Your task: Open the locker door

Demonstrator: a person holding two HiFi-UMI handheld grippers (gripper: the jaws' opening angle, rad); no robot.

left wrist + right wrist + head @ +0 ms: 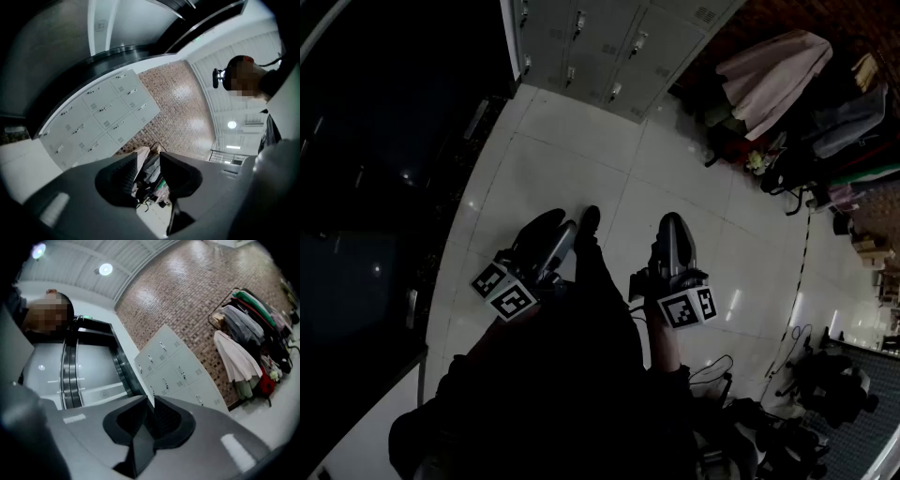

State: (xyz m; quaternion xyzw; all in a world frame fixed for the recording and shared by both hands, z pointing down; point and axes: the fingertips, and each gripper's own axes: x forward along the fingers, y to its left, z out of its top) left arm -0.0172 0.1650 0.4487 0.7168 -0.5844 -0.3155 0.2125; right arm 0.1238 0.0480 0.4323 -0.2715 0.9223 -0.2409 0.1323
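approach step: lockers (609, 47) far off at 12 o'clock. left claw (147, 161) open, right claw (151, 404) nearly closed, both empty. next, walk up to a handle (637, 42).

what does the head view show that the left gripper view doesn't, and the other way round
Only the head view: the right hand-held gripper and a dark shoe. Only the left gripper view: the brick wall and a ceiling light. Both: the lockers, the hanging coats and the left hand-held gripper, its jaws apart and empty.
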